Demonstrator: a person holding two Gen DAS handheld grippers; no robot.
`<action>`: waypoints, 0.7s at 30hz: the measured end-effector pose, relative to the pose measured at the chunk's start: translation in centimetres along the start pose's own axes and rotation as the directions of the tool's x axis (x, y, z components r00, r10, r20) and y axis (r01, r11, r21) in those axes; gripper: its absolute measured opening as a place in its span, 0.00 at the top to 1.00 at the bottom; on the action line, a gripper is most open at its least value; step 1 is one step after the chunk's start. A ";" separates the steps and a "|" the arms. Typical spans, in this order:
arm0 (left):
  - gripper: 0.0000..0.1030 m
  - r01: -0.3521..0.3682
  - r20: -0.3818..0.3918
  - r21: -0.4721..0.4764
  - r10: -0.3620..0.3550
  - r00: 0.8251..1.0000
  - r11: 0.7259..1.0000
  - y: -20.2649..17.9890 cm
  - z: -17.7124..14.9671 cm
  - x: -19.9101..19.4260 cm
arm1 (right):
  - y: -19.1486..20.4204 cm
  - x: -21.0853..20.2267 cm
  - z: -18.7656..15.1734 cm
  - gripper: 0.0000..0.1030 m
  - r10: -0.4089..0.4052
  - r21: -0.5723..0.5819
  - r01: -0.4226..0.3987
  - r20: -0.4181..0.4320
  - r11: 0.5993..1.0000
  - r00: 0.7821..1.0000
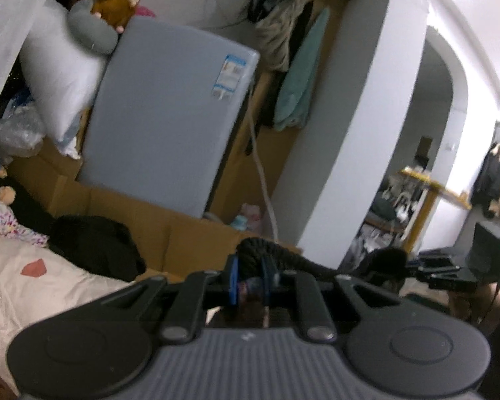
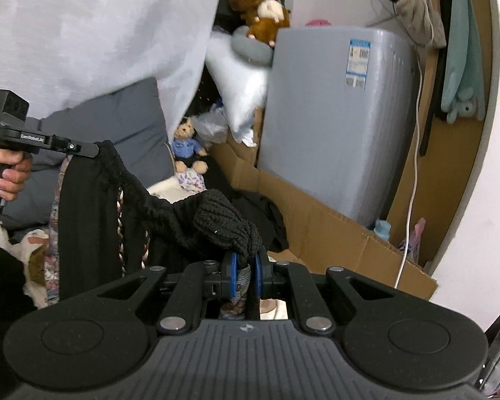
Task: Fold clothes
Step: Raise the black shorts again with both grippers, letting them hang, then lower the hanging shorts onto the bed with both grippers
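I have the black knit garment point(image 2: 170, 213) pinched in both the left gripper point(image 1: 251, 280) and the right gripper point(image 2: 245, 266), stretched between them in the air above the bed point(image 1: 43, 286), so no fold looks made yet and all folding remains.

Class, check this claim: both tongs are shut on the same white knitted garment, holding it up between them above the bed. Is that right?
Not quite: the knitted garment is black, not white. The right wrist view shows it strung between the right tongs and the left tongs. Both are shut on it, above the bed.
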State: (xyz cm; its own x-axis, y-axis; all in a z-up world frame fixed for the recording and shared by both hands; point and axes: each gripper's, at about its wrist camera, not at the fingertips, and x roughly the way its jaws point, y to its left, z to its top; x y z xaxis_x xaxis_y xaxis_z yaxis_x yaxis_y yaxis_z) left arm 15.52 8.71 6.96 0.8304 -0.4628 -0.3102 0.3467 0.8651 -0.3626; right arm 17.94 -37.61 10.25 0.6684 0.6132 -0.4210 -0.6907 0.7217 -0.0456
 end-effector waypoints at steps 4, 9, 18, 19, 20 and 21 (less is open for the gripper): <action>0.85 -0.045 -0.035 -0.002 0.044 0.998 0.999 2.4 0.8 2.6 | -0.4 3.3 0.4 0.89 -0.005 -0.007 0.004 -0.032 1.000 0.999; 0.85 -0.083 -0.072 -0.010 0.082 0.994 0.997 5.1 1.5 5.9 | -1.3 7.9 0.9 0.89 -0.016 -0.026 0.014 -0.075 1.000 0.997; 0.85 -0.110 -0.179 -0.044 0.101 0.979 0.993 12.3 0.2 13.8 | -4.2 17.2 0.0 0.89 0.021 -0.064 -0.032 -0.169 0.997 0.985; 0.85 -0.109 -0.185 -0.056 0.097 0.978 0.992 13.1 -0.2 14.7 | -4.5 18.2 -0.2 0.89 0.026 -0.065 -0.038 -0.177 0.997 0.984; 0.85 -0.105 -0.191 -0.068 0.091 0.977 0.992 13.9 -0.5 15.4 | -4.8 18.9 -0.3 0.89 0.030 -0.064 -0.043 -0.183 0.997 0.983; 0.85 -0.102 -0.197 -0.081 0.084 0.977 0.992 14.7 -0.9 16.3 | -5.3 20.1 -0.7 0.89 0.033 -0.059 -0.045 -0.190 0.997 0.981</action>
State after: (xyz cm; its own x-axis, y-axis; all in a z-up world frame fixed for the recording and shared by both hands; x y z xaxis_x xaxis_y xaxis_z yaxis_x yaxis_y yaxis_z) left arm 33.72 13.68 -4.20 0.7543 -0.4172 -0.5070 0.2239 0.8893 -0.3987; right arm 34.83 -29.35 1.46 0.5803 0.5645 -0.5870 -0.7353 0.6730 -0.0797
